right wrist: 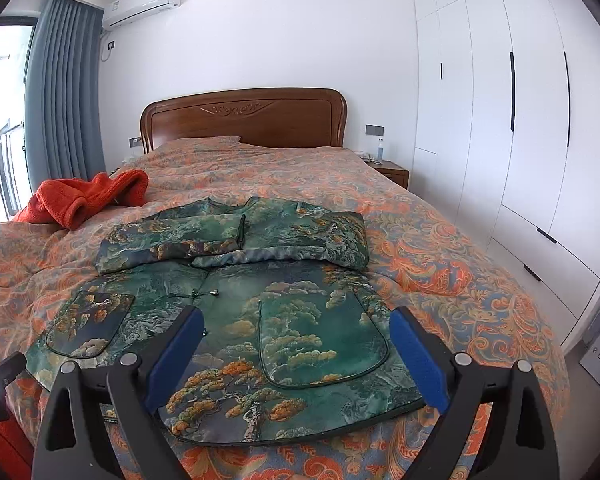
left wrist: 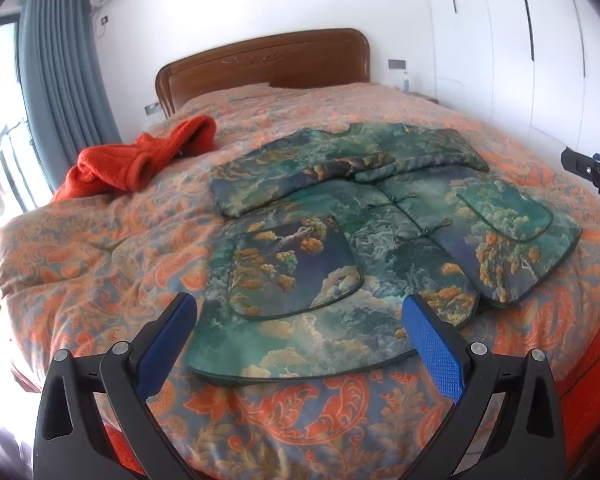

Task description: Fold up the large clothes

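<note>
Green landscape-print jacket (left wrist: 340,248) lies flat on the bedspread (left wrist: 100,248), front up, both sleeves folded across the chest. Hem edge (left wrist: 300,376) runs along the near side, just short of the bed's near edge. Left pocket (left wrist: 296,268) and right pocket (right wrist: 320,340) face up, knot buttons down the centre.

Left gripper (left wrist: 300,348) at 6 o'clock in left wrist view, jaws wide, nothing btwn them; blue pads sit either side of the hem's left part, above the cloth, not pressing. Right gripper (right wrist: 296,356) at 6 o'clock in right wrist view, also wide, empty, straddling the hem's right part w/ no grip.

Red fleece garment (left wrist: 140,160) bunched at 10 o'clock, apart from the jacket. Bare bedspread left of the jacket at 9 o'clock and beyond it twd the headboard (right wrist: 244,116) at 12. Right side at 3 o'clock: narrow strip of cover, then bed edge, floor gap, white wardrobe (right wrist: 500,120).
</note>
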